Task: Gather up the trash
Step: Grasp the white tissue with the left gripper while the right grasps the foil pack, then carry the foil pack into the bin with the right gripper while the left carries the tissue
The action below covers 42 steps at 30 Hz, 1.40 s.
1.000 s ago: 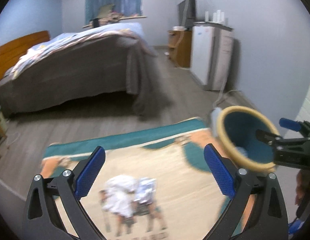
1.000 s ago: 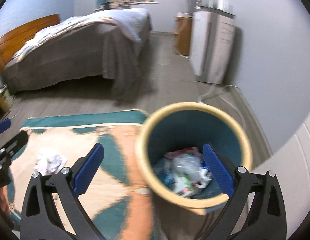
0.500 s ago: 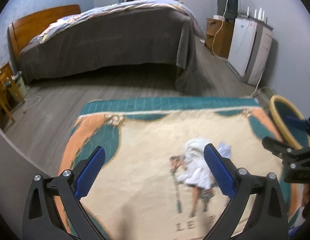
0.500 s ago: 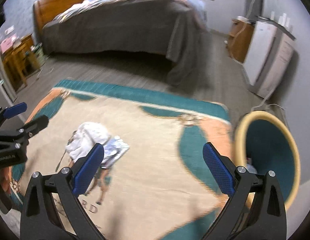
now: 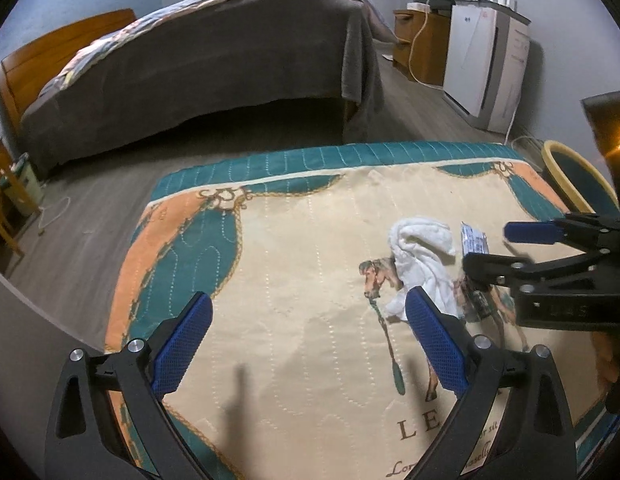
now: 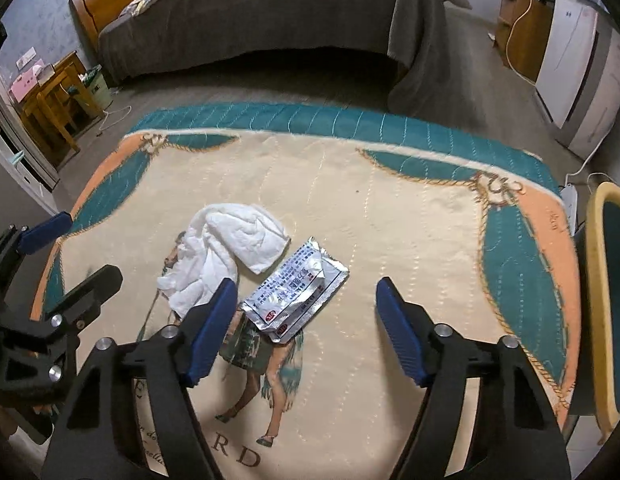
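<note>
Two pieces of trash remain on the rug: a crumpled white tissue and a foil packet, mid-frame. Right gripper is closing, nothing clamped; left gripper gapes empty. Bin, right edge, seems partly filled.

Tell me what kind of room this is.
A bedroom, most likely: a large bed draped in a grey blanket with a wooden headboard, and a teal-bordered cream quilted floor mat beside it on the grey plank floor.
</note>
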Each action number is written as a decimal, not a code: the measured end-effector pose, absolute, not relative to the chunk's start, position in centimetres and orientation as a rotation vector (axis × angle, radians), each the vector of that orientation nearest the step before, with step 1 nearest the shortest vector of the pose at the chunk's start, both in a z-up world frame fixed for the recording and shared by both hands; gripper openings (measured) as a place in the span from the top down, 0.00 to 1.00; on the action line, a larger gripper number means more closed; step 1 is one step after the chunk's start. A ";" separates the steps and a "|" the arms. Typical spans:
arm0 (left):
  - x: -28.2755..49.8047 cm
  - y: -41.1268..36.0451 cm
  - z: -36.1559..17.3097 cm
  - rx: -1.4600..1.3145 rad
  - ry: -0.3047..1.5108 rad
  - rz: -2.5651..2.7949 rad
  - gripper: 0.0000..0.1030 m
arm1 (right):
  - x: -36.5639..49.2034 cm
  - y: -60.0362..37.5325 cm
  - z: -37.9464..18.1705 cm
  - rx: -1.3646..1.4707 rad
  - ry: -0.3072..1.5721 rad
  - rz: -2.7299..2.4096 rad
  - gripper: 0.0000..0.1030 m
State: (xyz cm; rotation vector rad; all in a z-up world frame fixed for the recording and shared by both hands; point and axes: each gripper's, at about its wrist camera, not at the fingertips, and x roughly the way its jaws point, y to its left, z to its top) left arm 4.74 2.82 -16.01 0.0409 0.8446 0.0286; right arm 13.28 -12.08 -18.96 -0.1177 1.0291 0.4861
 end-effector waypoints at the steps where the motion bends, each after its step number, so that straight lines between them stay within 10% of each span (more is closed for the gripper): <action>1: 4.8 2.8 -16.1 0.042 0.846 0.025 0.07 | 13.3 -12.1 -19.2 -0.119 1.038 0.487 0.40; 4: 4.9 2.4 -16.2 0.030 0.850 0.013 0.07 | 13.2 -12.5 -19.2 -0.160 1.035 0.477 0.64; 15: 7.7 -1.0 -17.3 -0.014 0.910 -0.151 0.27 | 13.7 -14.4 -19.2 -0.129 1.028 0.488 0.77; 22: 8.5 -2.8 -18.3 0.008 0.956 -0.233 0.86 | 13.3 -14.8 -18.4 -0.158 0.982 0.510 0.91; 42: 8.8 -9.2 -11.7 0.050 0.774 -0.324 0.90 | 12.7 -25.6 -12.0 -0.078 0.816 0.310 0.91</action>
